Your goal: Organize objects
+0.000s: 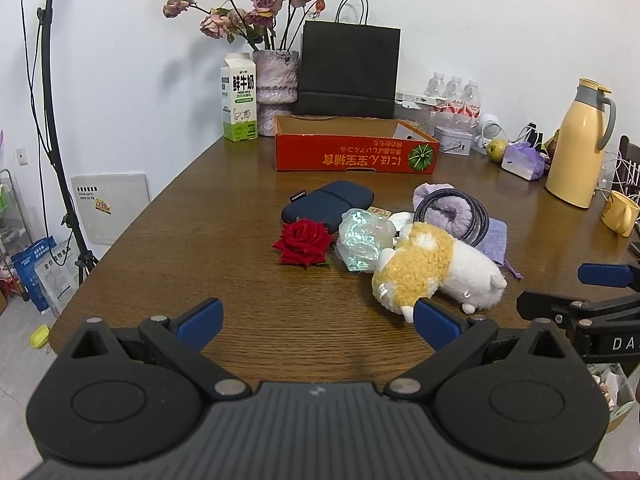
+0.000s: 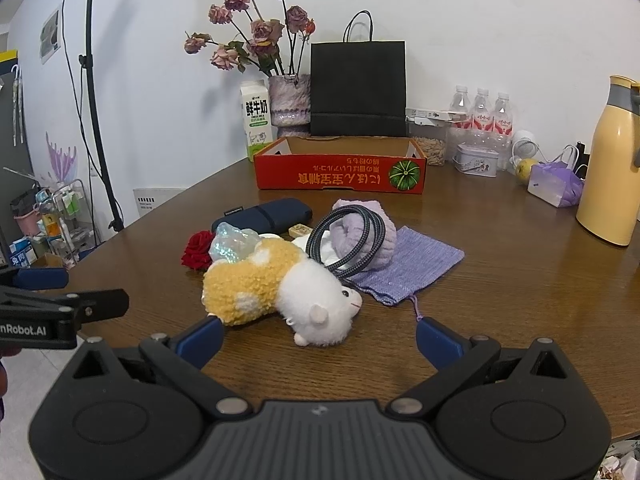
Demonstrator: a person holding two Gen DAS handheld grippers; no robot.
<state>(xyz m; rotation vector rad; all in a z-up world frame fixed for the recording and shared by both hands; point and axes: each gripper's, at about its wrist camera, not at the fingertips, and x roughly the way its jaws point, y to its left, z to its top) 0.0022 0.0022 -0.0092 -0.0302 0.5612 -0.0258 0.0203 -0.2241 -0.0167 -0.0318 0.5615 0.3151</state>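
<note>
Red box at 12 o'clock on worktop, open side up, no loose object in it yet.

Plush toy mid-pile, long axis left-right, head toward 3 o'clock in right view.

Risk: cable coil leans on plush; lifting plush may drag it.

Left tool, right tool: both spread apart, holding nothing.

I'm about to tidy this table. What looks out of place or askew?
The plush toy lies toppled on its side, and the coiled cable sits heaped on the purple pouch. The red box looks empty.
</note>
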